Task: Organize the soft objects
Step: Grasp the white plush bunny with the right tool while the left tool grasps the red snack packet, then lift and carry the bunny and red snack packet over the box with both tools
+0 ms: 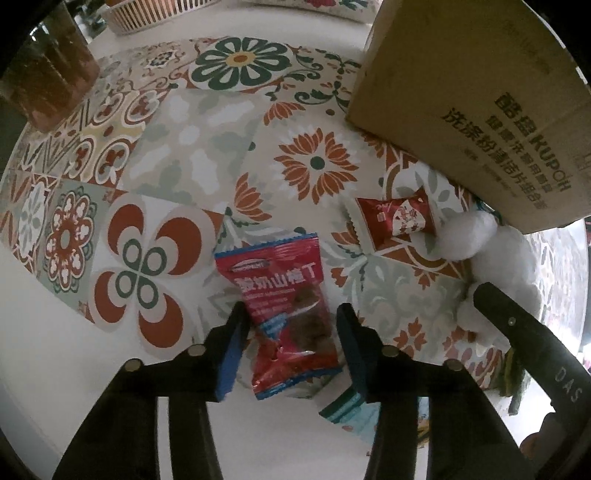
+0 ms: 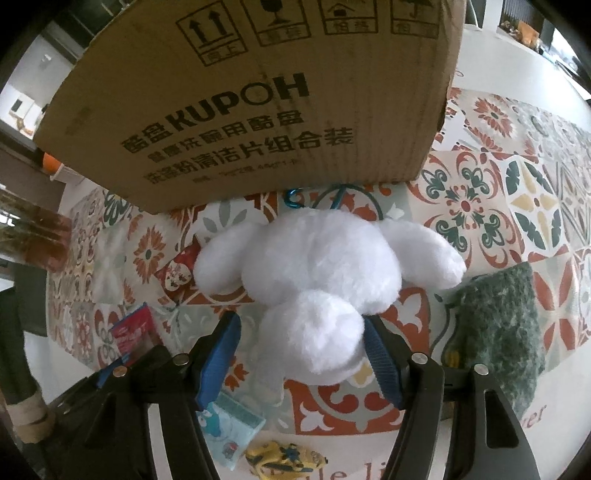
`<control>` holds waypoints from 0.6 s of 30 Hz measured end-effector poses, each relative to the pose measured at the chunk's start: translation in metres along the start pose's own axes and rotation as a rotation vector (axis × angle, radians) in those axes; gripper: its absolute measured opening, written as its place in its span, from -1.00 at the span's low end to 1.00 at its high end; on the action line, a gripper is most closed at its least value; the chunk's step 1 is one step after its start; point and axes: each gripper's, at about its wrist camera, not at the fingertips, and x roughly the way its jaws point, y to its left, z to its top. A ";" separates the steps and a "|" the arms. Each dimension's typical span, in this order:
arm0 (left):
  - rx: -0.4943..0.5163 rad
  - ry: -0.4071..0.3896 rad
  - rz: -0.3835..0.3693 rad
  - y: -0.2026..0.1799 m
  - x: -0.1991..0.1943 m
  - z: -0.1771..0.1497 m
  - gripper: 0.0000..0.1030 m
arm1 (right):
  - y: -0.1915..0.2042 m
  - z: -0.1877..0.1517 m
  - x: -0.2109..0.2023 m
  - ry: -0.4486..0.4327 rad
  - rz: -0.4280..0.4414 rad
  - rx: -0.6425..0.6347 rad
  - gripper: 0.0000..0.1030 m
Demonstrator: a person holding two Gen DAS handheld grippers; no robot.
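A white plush toy (image 2: 325,269) with a blue clip lies on the patterned tablecloth before a brown cardboard box (image 2: 258,92). My right gripper (image 2: 303,354) is open, its blue pads on either side of the plush's lower lobe. My left gripper (image 1: 291,347) is open around a red snack packet (image 1: 288,314) lying on the cloth. A second red packet (image 1: 399,218) lies beside the plush (image 1: 491,251), near the box (image 1: 480,92). The right gripper's black finger (image 1: 524,339) shows at the right of the left wrist view.
A green scouring pad (image 2: 498,332) lies right of the plush. A light blue card packet (image 2: 229,424) and a yellow toy (image 2: 284,458) lie near the table's front edge. A slatted basket (image 1: 155,11) and a brown glass container (image 1: 48,74) stand at the far left.
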 end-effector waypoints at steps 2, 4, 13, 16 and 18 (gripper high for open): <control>0.005 -0.012 0.003 0.003 0.000 -0.002 -0.20 | 0.000 -0.002 0.000 -0.008 -0.018 -0.007 0.09; 0.012 -0.022 -0.003 0.009 0.002 -0.004 -0.22 | 0.000 -0.004 -0.001 -0.019 -0.029 -0.015 0.04; 0.017 -0.028 -0.087 0.027 -0.010 -0.023 -0.27 | 0.004 -0.017 -0.021 -0.084 -0.025 -0.041 -0.02; 0.019 -0.042 -0.097 0.031 -0.015 -0.029 -0.27 | 0.004 -0.021 -0.030 -0.104 -0.025 -0.040 -0.03; 0.026 -0.059 -0.106 0.034 -0.020 -0.032 -0.27 | 0.003 -0.022 -0.036 -0.119 -0.027 -0.037 -0.04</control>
